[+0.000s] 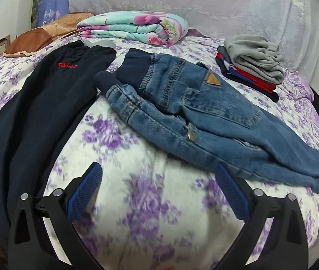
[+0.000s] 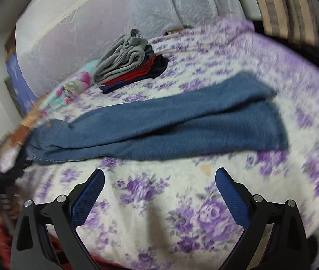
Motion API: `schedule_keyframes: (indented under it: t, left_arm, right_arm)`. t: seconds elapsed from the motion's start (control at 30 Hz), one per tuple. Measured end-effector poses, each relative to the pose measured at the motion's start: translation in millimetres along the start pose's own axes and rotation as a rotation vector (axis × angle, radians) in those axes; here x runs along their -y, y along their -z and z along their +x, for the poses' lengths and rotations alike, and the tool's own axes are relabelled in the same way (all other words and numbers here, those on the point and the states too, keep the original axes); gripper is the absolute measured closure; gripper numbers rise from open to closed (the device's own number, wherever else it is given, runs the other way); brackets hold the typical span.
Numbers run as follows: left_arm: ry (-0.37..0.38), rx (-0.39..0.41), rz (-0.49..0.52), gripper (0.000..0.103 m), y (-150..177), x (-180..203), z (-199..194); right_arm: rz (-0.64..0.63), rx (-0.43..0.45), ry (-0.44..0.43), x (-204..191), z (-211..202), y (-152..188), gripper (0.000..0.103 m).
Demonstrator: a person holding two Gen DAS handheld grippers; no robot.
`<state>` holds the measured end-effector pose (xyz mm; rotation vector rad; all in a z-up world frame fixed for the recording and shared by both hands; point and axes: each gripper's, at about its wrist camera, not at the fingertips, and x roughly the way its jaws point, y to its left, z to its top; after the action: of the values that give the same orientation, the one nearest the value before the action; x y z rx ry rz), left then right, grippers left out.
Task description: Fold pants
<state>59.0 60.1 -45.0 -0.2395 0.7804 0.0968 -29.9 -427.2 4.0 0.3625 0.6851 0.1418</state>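
Note:
Blue denim pants point(image 1: 204, 110) with a dark ribbed waistband lie rumpled across the floral bedspread point(image 1: 119, 139), legs running to the right. In the right wrist view the same pants point(image 2: 181, 121) show as two blue legs laid side by side. My left gripper point(image 1: 158, 171) hovers open over the bedspread, just in front of the pants, its right pad near a leg's edge. My right gripper point(image 2: 159, 175) is open too, a short way in front of the legs, holding nothing.
Dark navy pants point(image 1: 38, 103) with red lettering lie to the left. A folded floral blanket point(image 1: 134, 27) sits at the back, a stack of folded clothes point(image 1: 251, 65) with a grey piece on top at back right. A brown cushion point(image 1: 38, 38) lies far left.

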Motion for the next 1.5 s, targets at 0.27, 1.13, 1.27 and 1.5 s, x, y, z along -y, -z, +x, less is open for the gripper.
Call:
schedule_keyframes:
  t: [0.27, 1.13, 1.27, 1.5]
  left_arm:
    - [0.025, -0.048, -0.029, 0.005, -33.5, 2.8, 37.7]
    - [0.111, -0.041, -0.098, 0.077, -4.8, -9.9, -5.9]
    - [0.104, -0.066, -0.109, 0.069, 3.6, -17.0, -7.4]
    - [0.080, 0.024, -0.068, 0.056, -12.1, -21.0, -56.0]
  right_arm:
    - [0.319, -0.094, -0.180, 55.7, 24.3, -16.6, 0.004]
    - [0.304, -0.043, -0.239, 122.3, 9.4, -65.6, 0.090]
    - [0.388, -0.164, -0.199, 149.8, 24.7, -38.5, 0.064]
    - [0.354, -0.039, -0.095, 156.2, -43.7, -20.8, 0.057]
